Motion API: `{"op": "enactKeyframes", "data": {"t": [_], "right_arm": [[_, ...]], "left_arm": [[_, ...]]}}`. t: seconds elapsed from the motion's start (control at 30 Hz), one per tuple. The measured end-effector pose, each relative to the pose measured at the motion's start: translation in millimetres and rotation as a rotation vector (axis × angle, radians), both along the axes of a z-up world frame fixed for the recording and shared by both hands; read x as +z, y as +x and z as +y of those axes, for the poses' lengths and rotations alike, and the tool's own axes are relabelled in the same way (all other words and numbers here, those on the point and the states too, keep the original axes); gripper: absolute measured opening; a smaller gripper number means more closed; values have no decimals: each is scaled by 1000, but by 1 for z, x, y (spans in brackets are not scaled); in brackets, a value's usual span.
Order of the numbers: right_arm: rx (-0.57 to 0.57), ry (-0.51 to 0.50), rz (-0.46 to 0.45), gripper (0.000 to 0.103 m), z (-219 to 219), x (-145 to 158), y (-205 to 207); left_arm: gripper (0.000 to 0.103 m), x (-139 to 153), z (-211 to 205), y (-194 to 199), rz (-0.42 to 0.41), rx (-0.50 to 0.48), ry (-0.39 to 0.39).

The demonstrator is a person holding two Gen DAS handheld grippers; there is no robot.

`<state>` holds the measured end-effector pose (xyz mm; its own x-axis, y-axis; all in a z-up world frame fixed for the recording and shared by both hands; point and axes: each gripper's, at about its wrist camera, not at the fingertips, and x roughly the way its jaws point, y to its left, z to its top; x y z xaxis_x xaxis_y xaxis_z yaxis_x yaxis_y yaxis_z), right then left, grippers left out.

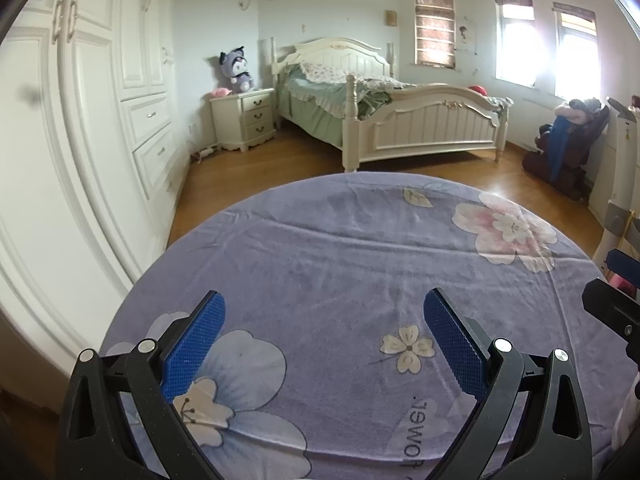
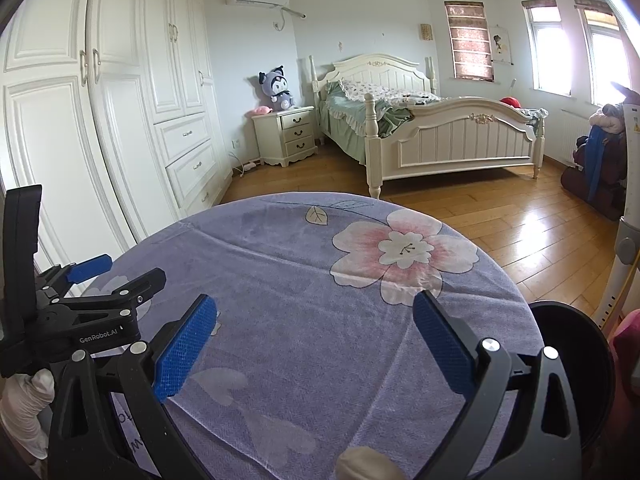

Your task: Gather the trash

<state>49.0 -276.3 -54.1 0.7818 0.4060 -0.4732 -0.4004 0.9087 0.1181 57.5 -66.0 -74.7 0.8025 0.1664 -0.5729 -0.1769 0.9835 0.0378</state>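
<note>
Both cameras sit low and close over the round cloth-covered surface, each looking forward between its own tool's blue pads toward the bed beyond. The left tool faces the surface's middle; the right tool looks from further right, catching the left tool at its left edge. Both views share the wardrobe.

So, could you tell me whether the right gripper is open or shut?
Open: the right gripper has its blue pads spread wide over the tablecloth, holding nothing.
</note>
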Motion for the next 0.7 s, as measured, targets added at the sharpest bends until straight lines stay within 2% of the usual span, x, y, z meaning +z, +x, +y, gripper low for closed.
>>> {"op": "enactKeyframes", "data": {"t": [0.7], "right_arm": [[0, 0, 4, 97, 1, -2, 1]], "left_arm": [[98, -2, -2, 1, 9, 11, -5]]}}
